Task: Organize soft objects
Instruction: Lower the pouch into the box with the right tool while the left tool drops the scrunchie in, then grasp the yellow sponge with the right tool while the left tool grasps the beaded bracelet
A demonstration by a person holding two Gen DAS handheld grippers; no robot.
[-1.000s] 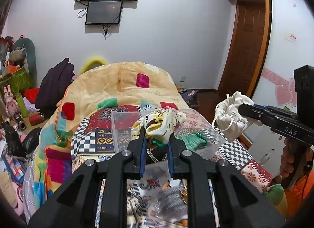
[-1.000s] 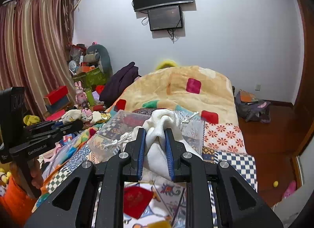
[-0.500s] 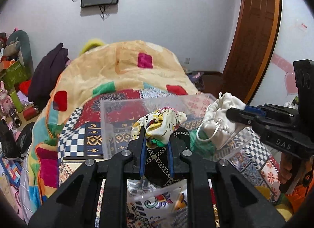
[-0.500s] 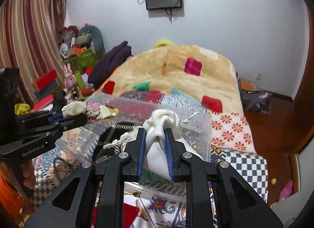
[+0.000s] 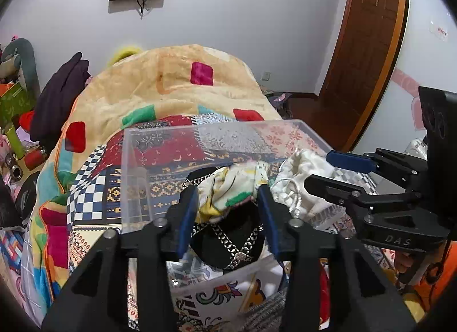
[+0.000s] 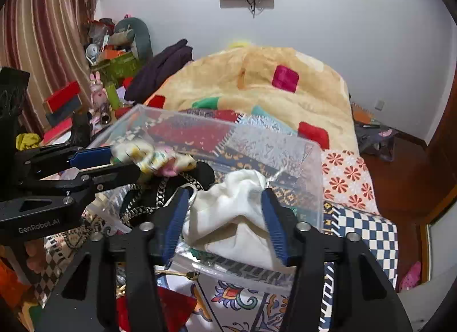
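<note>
**Both grippers spread wide over the clear bin**

The patterned scarf (image 5: 228, 189) sits bunched between the left gripper (image 5: 228, 209) fingers, which stand well apart; its folds brush the inner pads, but whether anything bears its weight I cannot tell. It lies crosswise, its long axis running finger to finger, over the black chain-strapped item (image 5: 228, 243) in the clear plastic bin (image 5: 134, 172).

Just beside it, on the right, the white drawstring pouch (image 6: 228, 212) slumps between the right gripper (image 6: 225, 217) fingers, also spread apart. The pouch's gathered mouth points away from the fingers, toward the bin's far wall; its cord loop (image 6: 190, 189) curls by the left finger (image 6: 177, 215).

Room is tight: the bin's near rim lies just under both sets of fingertips, the far wall rises close ahead, and the two grippers hang near each other, side by side. Beyond the bin stretches the patchwork quilt (image 6: 351, 177).

Readable writing: "GenRobot.AI" on the left gripper's body, "DAS" on the right gripper's.
</note>
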